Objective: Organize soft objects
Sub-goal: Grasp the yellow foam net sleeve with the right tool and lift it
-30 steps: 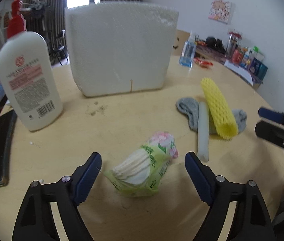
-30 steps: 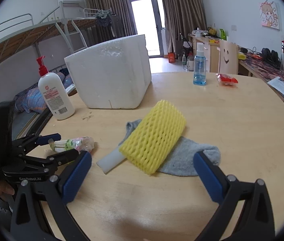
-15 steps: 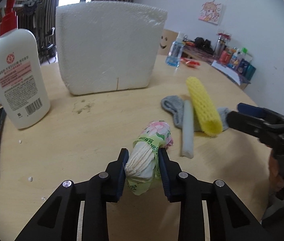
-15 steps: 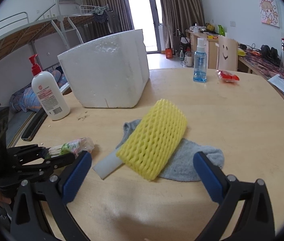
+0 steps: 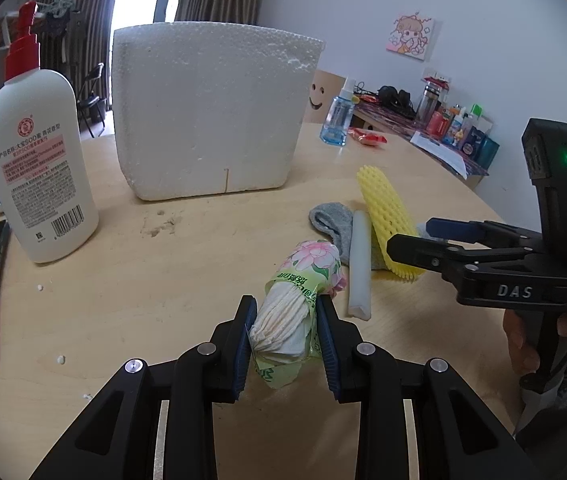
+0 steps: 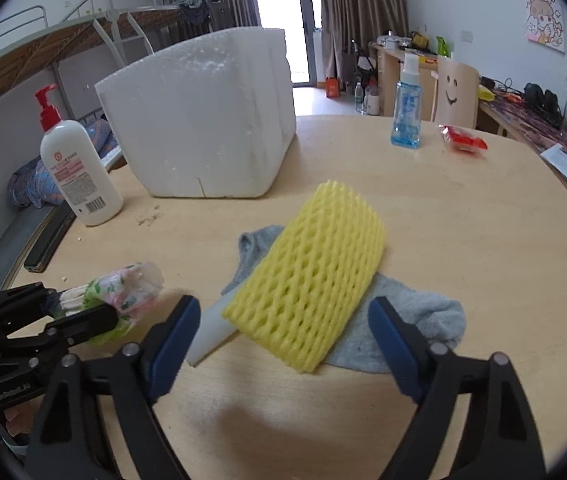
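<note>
We see the left tongs [image 5: 285, 334] clamped on the tissue pack [image 5: 297, 308], its far end low over the desk [image 5: 163, 292]. The right tongs [image 6: 283, 336] stand apart and are closing — the yellow foam net [image 6: 311, 284] lies between them, untouched, on the grey sock [image 6: 423, 320], beside a white foam strip [image 5: 359, 264].

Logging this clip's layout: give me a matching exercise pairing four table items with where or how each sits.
Things:
1. tissue pack
2. yellow foam net
3. lotion bottle
4. blue spray bottle

States:
A. lying across the grey sock
B. upright near the table's far edge
C. clamped in the left gripper
D. upright, left of the foam box

Pairs: 1-C, 2-A, 3-D, 4-B
</note>
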`<state>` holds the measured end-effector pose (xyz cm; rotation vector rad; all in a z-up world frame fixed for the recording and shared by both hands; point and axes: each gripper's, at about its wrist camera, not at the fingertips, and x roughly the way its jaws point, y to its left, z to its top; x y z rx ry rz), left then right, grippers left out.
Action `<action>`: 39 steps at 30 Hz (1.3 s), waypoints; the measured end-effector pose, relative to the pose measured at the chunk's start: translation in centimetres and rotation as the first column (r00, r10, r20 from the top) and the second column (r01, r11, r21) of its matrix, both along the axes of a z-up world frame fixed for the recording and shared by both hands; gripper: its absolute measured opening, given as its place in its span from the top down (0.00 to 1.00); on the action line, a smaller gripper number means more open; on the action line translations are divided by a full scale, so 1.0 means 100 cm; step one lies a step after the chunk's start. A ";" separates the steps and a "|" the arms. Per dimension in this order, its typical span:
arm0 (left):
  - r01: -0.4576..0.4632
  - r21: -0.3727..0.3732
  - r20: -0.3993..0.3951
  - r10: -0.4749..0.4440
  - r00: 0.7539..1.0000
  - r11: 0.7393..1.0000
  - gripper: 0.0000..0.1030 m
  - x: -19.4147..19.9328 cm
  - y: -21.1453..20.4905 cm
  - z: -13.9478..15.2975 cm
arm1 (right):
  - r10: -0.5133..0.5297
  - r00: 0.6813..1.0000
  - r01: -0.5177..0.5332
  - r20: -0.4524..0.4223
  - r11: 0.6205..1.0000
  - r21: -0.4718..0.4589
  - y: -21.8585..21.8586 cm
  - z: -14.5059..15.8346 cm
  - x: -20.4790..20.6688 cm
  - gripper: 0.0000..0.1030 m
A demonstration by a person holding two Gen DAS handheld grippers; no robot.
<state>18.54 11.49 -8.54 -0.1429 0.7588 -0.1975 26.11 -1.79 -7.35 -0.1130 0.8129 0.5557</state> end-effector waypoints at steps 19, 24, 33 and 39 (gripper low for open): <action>0.018 -0.010 0.009 -0.018 1.000 1.000 0.69 -0.004 0.003 0.000 | -0.035 0.998 0.034 -0.060 0.999 -0.011 -0.005 -0.009 0.009 0.74; 0.018 -0.009 0.010 -0.018 1.000 1.000 0.69 -0.004 0.003 0.000 | -0.038 0.998 0.038 -0.055 0.999 0.002 -0.007 -0.007 0.008 0.83; 0.013 -0.015 0.023 -0.012 1.000 1.000 0.69 -0.008 0.004 0.001 | -0.045 0.999 0.045 -0.005 0.999 0.025 -0.016 0.006 -0.002 0.83; 0.009 -0.013 0.046 -0.008 0.999 1.000 0.69 -0.016 0.003 0.007 | -0.041 0.999 0.040 0.025 0.999 0.036 -0.020 0.013 -0.009 0.84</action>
